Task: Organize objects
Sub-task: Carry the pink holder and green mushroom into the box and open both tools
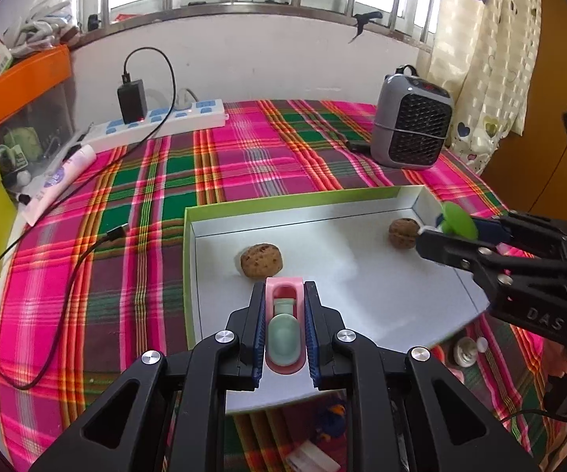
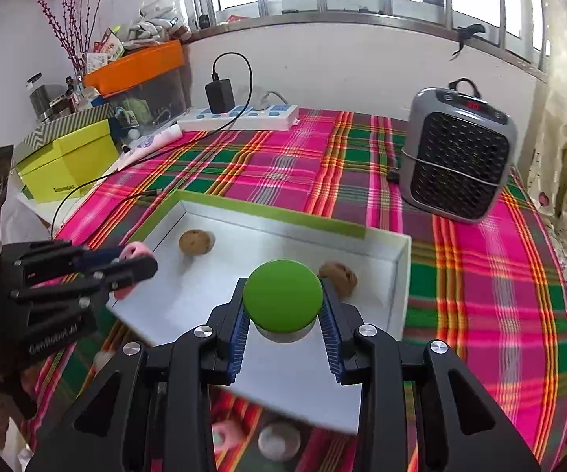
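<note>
The left gripper [image 1: 284, 328] has its jaws clamped on a pink-and-green toy [image 1: 284, 330] above the near edge of the white tray [image 1: 381, 295]. The right gripper [image 2: 284, 316] grips a green-capped object [image 2: 282, 296] above the tray's right part, near a walnut [image 2: 338, 276]; another walnut [image 2: 196, 242] lies at the far left on the plaid tabletop's [image 2: 480, 275] tray.

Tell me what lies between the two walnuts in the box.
Only bare white box floor lies between the walnut and the other walnut, seen in the left wrist view.

A plaid tablecloth [image 2: 283, 173] covers the table, bearing a white tray [image 2: 397, 275], heater [image 2: 456, 157], power strip [image 2: 244, 116], and possibly a lotion tube [image 1: 61, 175].
</note>
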